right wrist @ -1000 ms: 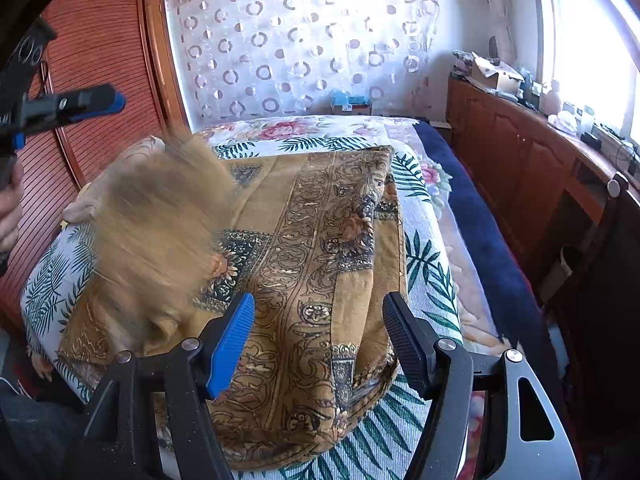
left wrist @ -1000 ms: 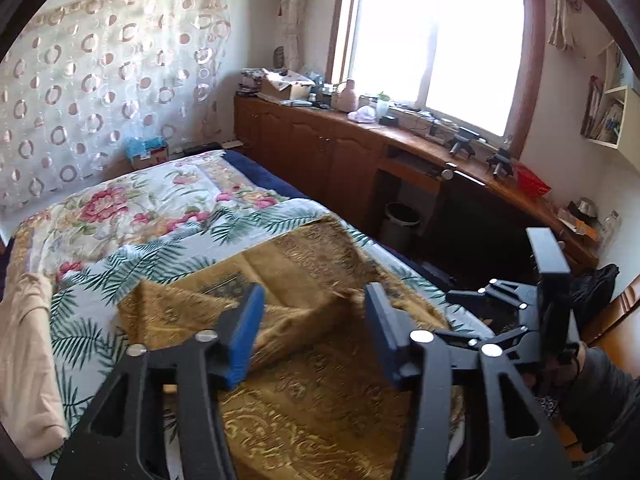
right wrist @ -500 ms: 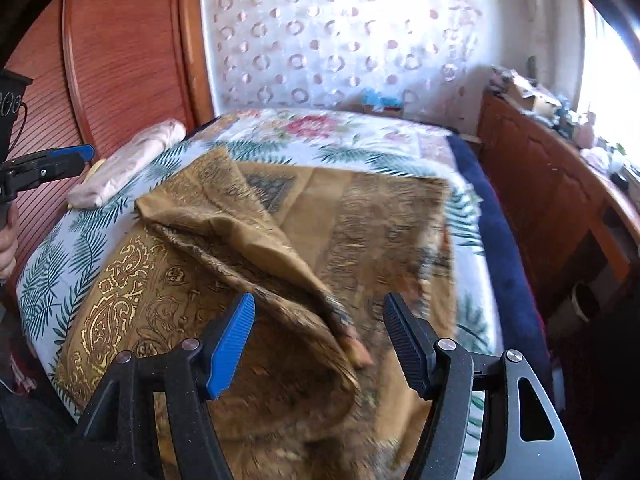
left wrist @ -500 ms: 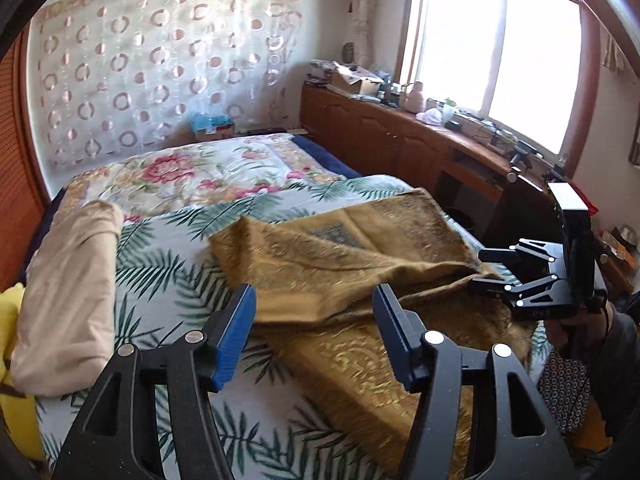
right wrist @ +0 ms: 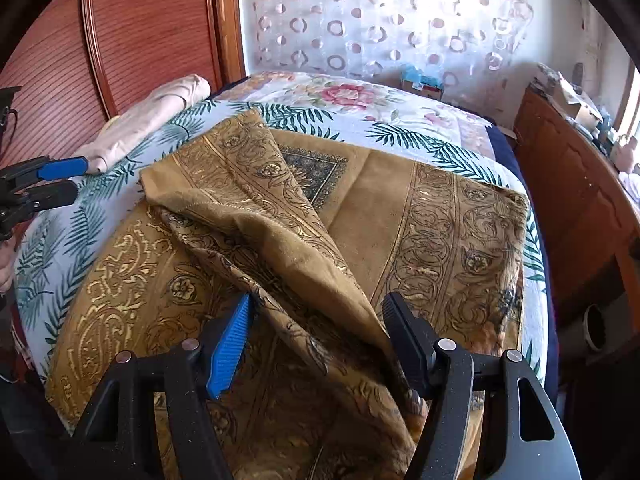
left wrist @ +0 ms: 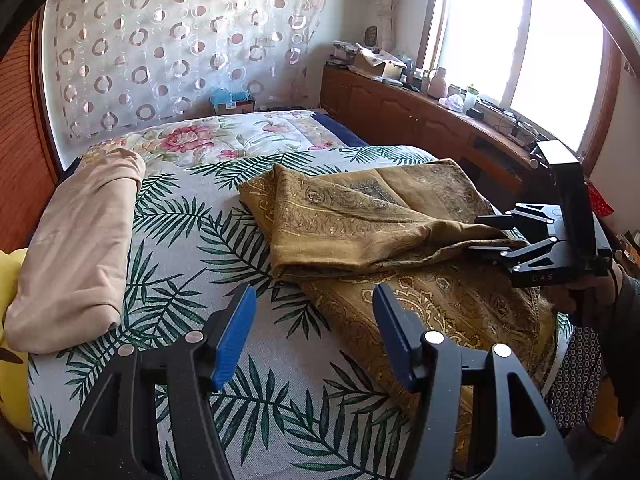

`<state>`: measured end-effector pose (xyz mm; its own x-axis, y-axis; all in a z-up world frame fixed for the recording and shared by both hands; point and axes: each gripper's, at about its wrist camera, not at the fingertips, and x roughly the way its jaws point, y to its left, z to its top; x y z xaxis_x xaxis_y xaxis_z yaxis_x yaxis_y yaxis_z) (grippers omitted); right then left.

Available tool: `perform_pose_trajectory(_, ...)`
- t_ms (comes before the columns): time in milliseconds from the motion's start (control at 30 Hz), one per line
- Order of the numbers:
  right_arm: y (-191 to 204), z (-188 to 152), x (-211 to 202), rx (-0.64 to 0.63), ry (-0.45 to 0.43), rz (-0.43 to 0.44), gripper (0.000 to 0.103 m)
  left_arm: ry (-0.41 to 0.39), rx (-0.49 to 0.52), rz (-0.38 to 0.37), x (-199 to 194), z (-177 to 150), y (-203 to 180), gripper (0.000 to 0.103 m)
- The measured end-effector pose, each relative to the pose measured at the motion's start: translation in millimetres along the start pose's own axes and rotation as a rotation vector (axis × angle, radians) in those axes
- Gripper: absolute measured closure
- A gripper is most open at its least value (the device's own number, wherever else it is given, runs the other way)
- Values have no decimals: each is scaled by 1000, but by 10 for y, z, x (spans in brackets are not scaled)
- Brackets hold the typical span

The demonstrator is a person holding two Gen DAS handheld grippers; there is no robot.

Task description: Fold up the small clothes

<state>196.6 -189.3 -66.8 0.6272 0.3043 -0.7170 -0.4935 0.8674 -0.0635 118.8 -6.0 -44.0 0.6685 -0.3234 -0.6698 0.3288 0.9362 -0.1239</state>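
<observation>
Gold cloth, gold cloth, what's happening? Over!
Both grippers, left and right, open, holding nothing. Gold cloth half folded, rumpled flap across it. Beige bundle off beside it, not in the way.

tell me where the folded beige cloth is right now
In the left wrist view the folded beige cloth lies along the bed's left edge, apart from the gold patterned cloth.

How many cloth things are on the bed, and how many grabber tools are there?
Gold patterned cloth: 1
Folded beige cloth: 1
Grabber tools: 2, the left gripper and the right gripper, both open with nothing pinched
Total: 4
</observation>
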Motion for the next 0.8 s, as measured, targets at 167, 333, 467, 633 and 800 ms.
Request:
perform_pose_trajectory(167,39,-6,9,-23,-4,-11,48,-14,10,9,-34,-8,-8,41)
perform_pose_trajectory(333,52,-38,-49,-36,-21,-13,87,-34,15,4,-89,-9,-39,41)
perform_pose_trajectory(467,50,-64,-224,-11,-81,21,97,-39,13,2,-115,-6,-51,41)
perform_pose_trajectory(633,74,-137,-528,27,-165,37,99,-41,6,-3,-122,-28,-48,41)
perform_pose_trajectory(800,-6,-311,-789,54,-190,7,99,-41,4,-12,-129,-24,-64,41)
